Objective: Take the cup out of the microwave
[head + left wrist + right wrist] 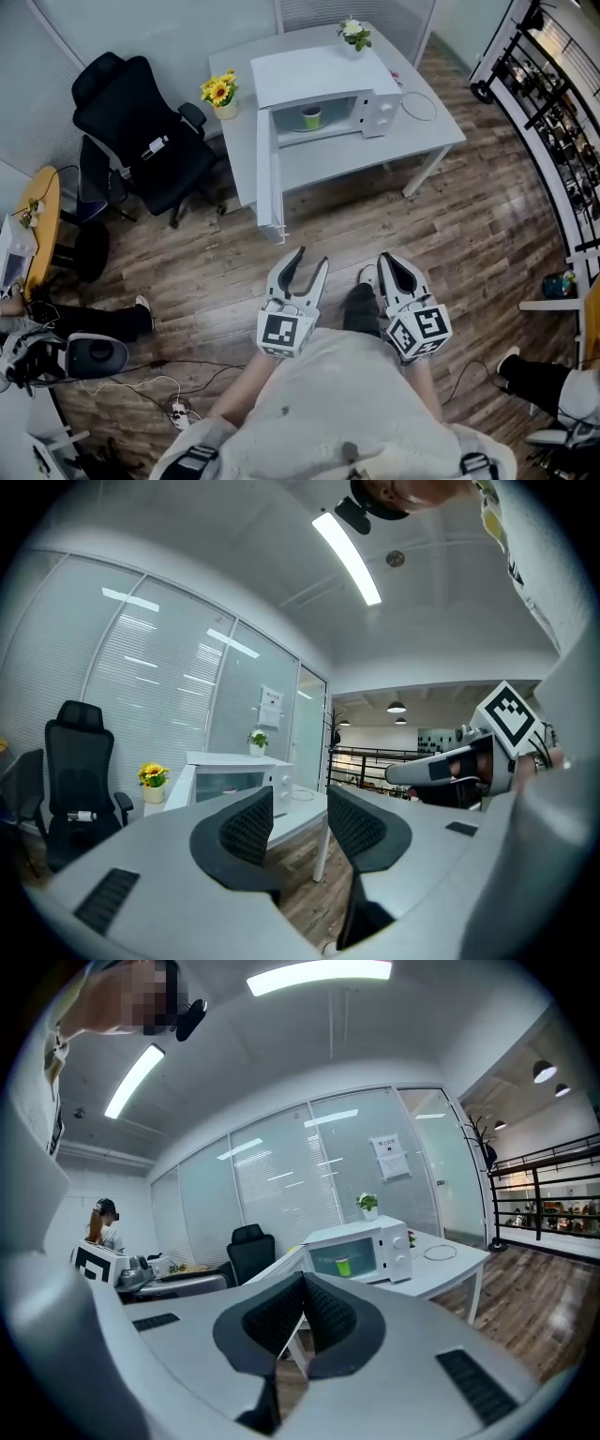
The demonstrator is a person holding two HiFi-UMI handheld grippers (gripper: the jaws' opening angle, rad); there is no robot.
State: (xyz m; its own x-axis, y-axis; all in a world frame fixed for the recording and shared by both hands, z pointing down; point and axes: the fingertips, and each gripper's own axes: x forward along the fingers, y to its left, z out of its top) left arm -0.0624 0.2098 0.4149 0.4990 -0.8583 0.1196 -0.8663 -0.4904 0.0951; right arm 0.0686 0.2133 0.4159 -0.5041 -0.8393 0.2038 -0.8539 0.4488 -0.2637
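Green cup [311,116] stands inside the open microwave [323,75] on the table [375,150], well ahead of us; our left hand-held gripper [311,259] (jaws apart, empty) lines up closer than the right hand-held gripper [390,263], jaws together.

Head view steeply down, gripper views level, far off, sharing microwave [319,77] [234,772] [361,1247]

The white table [375,155] carries the open microwave [323,80], a sunflower pot [223,105] and a coiled cable [419,106].
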